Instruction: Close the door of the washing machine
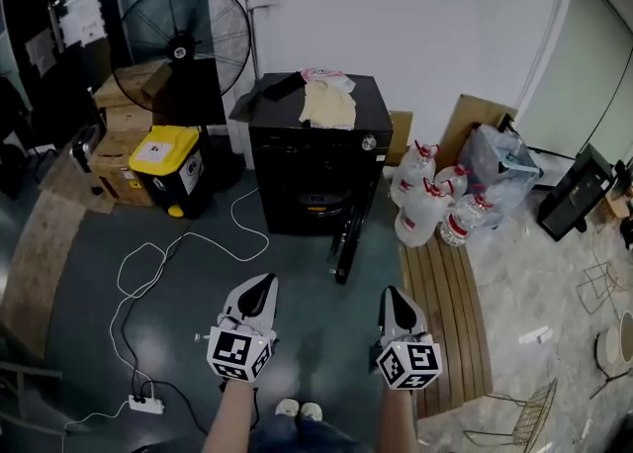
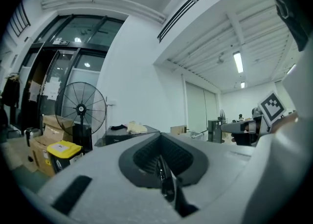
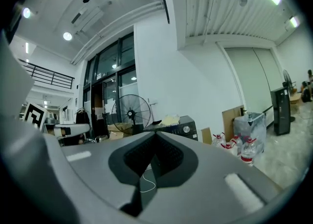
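The black washing machine (image 1: 315, 159) stands against the white wall ahead, with pale clothes (image 1: 328, 103) lying on its top. Its door (image 1: 348, 235) hangs open, swung out toward me on the right side of the drum opening. My left gripper (image 1: 259, 293) and right gripper (image 1: 396, 305) are held side by side over the grey floor, well short of the machine, both shut with nothing in them. In the left gripper view the left gripper (image 2: 160, 140) points at the machine (image 2: 128, 137). In the right gripper view the right gripper (image 3: 155, 136) has the machine (image 3: 182, 127) just right of its tips.
A large floor fan (image 1: 183, 41), cardboard boxes (image 1: 124, 115) and a yellow-lidded bin (image 1: 168, 169) stand left of the machine. Water bottles (image 1: 430, 204) sit to its right, beside a wooden slatted board (image 1: 445, 313). A white cable (image 1: 148, 273) runs across the floor to a power strip (image 1: 146, 404).
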Motion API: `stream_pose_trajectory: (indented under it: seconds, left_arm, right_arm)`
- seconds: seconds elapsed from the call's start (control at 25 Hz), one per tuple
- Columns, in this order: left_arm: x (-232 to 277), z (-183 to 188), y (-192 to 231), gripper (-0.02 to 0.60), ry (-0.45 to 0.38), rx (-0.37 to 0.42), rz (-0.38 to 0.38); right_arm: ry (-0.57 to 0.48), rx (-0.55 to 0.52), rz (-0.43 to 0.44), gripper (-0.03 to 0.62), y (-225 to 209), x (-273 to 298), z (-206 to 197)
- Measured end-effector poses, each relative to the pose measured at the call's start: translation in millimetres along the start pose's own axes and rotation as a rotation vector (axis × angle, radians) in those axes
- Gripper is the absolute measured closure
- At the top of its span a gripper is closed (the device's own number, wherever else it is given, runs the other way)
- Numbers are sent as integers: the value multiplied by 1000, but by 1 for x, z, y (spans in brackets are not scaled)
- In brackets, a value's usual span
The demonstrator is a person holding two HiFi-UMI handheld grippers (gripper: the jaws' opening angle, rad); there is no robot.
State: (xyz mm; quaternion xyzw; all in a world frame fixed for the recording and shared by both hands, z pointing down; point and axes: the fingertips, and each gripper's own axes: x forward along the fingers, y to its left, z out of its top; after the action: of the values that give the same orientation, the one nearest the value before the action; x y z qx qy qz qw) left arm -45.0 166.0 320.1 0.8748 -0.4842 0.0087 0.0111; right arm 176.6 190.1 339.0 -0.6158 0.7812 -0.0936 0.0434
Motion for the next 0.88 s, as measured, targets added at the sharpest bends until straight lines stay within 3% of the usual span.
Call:
stream_pose_trajectory:
  seconds: [0.4,0.88]
  left_arm:
    - [17,-31,22,583,27,-25,24]
    - [147,-40,116,583,23,-41,-41]
  right_arm:
    - [51,7,9,582,-9,37,-31]
    - [42,-3,-84,582,-41,177,-30]
